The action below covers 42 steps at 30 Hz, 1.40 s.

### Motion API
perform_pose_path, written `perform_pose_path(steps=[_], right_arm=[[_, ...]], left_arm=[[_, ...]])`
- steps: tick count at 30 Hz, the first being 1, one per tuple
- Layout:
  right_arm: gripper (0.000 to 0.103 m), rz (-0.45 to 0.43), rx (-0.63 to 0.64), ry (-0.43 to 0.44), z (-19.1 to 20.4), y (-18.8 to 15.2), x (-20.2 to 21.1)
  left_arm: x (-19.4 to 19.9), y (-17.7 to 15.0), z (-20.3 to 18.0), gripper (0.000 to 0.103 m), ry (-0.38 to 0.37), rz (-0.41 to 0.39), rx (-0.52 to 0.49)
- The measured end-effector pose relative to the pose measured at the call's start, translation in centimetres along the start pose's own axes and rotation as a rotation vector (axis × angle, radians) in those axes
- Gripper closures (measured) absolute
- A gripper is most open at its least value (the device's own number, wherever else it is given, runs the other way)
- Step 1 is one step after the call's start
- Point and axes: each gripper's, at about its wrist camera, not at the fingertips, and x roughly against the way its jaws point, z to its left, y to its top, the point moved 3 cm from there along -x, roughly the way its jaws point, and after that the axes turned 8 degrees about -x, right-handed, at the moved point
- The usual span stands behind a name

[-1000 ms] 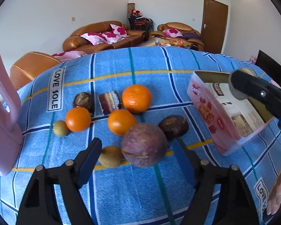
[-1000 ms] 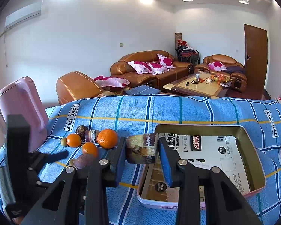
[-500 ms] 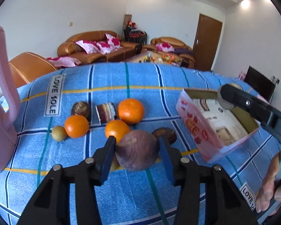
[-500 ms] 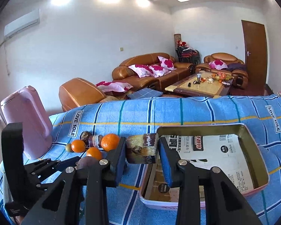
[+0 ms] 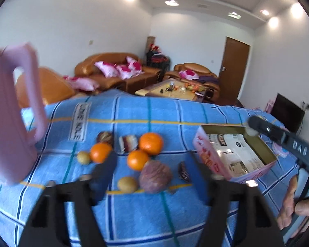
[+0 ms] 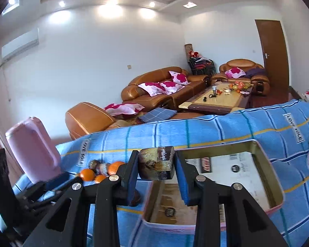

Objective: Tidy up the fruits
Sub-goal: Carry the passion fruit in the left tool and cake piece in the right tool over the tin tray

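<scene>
Tablecloth (image 5: 134, 216): purple fruit (image 5: 155, 176) now released.

Matte black plastic right gripper (image 6: 156, 177) is showing blue rubber pads (image 6: 131, 177) and silver screws; the black left gripper (image 5: 152, 173) is blurring, bare-skinned hand (image 5: 294, 203) alongside.

Right hand-held gripper (image 6: 156, 171) clamps a brownish, possibly cut fruit (image 6: 156, 163) above tin (image 6: 275, 193).

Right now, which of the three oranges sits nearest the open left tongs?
The front orange, touching the purple fruit. The other two lie farther back: one beside the small green fruit, one largest, rearmost.
</scene>
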Motion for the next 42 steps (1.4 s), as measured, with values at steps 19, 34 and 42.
perform_pose_path(steps=[19,34,42], right_arm=[[0.066,0.031,-0.010,0.008,-0.7,0.3,0.1],[0.066,-0.015,-0.008,-0.050,-1.3,0.8,0.1],[0.067,-0.031,-0.081,-0.170,-6.1,2.8,0.1]], left_arm=[[-8.3,-1.7,-3.2,0.039,0.113,0.253,-0.084],[-4.2,-0.6,-0.9,0.053,-0.030,0.011,0.082],[-3.7,1.5,-7.0,0.053,-0.063,-0.019,-0.072]])
